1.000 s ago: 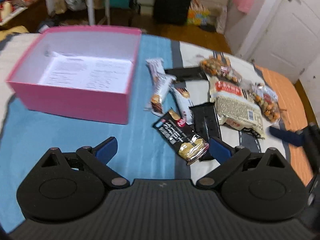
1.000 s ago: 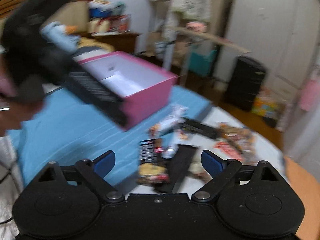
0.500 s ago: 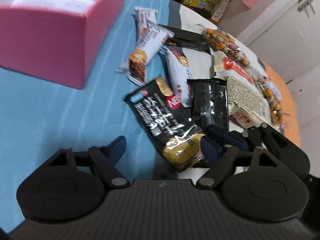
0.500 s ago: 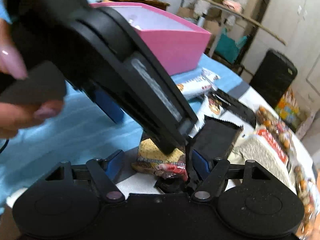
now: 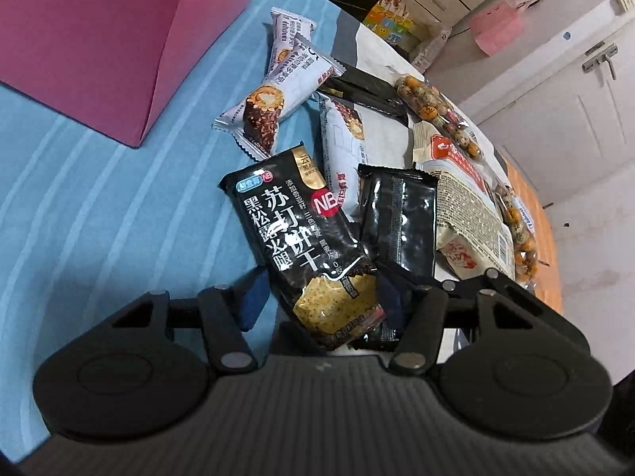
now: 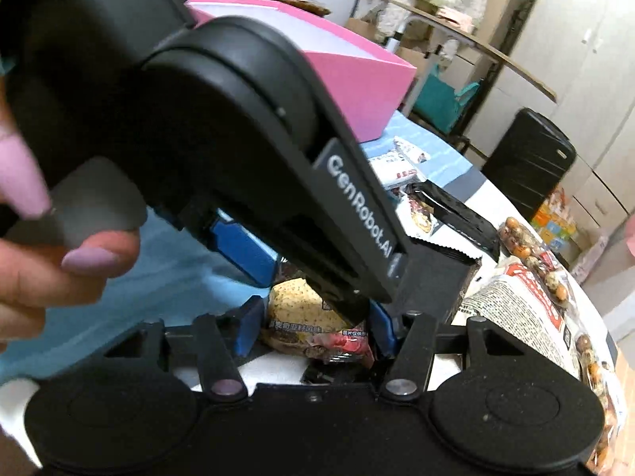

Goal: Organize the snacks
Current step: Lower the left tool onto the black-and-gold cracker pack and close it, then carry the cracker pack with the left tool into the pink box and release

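A black soda-cracker packet [image 5: 301,234] lies on the blue striped cloth [image 5: 99,206], its cracker-picture end toward me. My left gripper [image 5: 322,301] straddles that end with its jaws closing; I see no firm pinch. My right gripper [image 6: 315,329] has come in from the right around the same end [image 6: 301,313], jaws also closing, and one left fingertip [image 6: 345,309] pokes between its pads. The left gripper's casing [image 6: 238,119] fills much of the right wrist view. The pink box [image 5: 99,39] stands open at the upper left.
A second black packet [image 5: 401,218] touches the first on its right. Beyond lie white chocolate bars [image 5: 285,79], a beige packet [image 5: 468,206] and bags of coated nuts [image 5: 436,111]. A hand [image 6: 47,277] holds the left gripper. A black suitcase [image 6: 528,166] stands on the floor.
Both grippers dropped from above the bed onto the snack pile and their jaws narrowed around the cracker packet's end. The pink box slid toward the upper left of the view.
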`<action>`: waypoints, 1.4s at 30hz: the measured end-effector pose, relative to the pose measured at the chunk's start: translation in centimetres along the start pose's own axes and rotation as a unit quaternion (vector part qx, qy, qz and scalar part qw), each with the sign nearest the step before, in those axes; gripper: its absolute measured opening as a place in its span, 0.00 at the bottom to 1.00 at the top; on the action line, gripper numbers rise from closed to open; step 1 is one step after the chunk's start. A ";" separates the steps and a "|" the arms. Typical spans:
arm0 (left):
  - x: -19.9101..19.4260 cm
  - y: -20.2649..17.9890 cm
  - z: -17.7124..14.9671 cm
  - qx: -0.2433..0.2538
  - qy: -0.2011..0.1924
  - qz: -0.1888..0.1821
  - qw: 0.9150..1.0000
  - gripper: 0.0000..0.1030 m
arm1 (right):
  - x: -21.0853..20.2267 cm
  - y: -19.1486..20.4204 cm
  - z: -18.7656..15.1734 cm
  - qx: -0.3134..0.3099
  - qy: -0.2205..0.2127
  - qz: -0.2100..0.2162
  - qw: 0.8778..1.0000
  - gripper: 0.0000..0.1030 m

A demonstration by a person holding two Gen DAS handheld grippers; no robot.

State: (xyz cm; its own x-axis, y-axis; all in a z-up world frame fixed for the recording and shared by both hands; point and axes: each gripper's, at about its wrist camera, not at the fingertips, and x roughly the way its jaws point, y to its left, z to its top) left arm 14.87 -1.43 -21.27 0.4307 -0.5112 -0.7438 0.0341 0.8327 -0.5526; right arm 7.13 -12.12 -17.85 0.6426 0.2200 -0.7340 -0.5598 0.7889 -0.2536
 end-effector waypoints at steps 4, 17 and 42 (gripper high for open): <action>-0.3 0.3 0.0 -0.020 0.015 -0.003 1.000 0.55 | -0.7 -0.2 0.2 0.038 0.001 0.006 0.999 0.53; -1.5 0.4 -0.6 -0.021 0.053 0.018 0.998 0.36 | -1.5 -1.6 -0.3 0.214 0.032 0.072 0.974 0.53; -8.1 -3.6 -2.8 0.093 0.081 0.081 0.989 0.37 | -6.1 0.4 1.1 0.237 0.052 0.117 0.963 0.51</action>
State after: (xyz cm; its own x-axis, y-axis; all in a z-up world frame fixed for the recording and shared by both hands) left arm 8.77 -0.84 -14.31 0.2951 -0.3832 -0.8753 0.1481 0.9233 -0.3543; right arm 3.56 -12.50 -12.72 0.4580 0.3836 -0.8019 -0.3651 0.9037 0.2238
